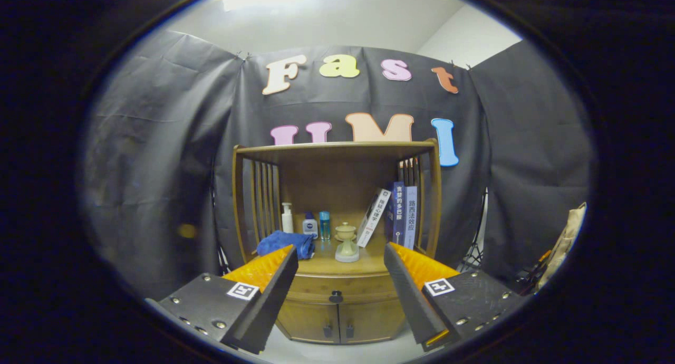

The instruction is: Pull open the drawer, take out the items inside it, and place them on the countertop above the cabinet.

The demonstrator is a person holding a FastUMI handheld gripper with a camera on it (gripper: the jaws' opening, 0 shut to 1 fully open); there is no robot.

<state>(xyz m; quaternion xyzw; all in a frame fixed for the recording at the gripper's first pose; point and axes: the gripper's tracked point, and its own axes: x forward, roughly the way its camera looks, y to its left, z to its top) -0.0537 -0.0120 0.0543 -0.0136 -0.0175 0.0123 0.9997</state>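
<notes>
Well back from the cabinet, the tool hangs released, fingers spread wide, gripping nothing. Between them, beyond the tips: the drawer, closed, dark knob at centre. On the desk above it: blue cloth, three small bottles, pale ceramic stand, leaning books.

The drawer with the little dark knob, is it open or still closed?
Closed. The drawer sits flush with the cabinet front, its knob untouched. The gripper is open, fingers apart and short of it.
</notes>
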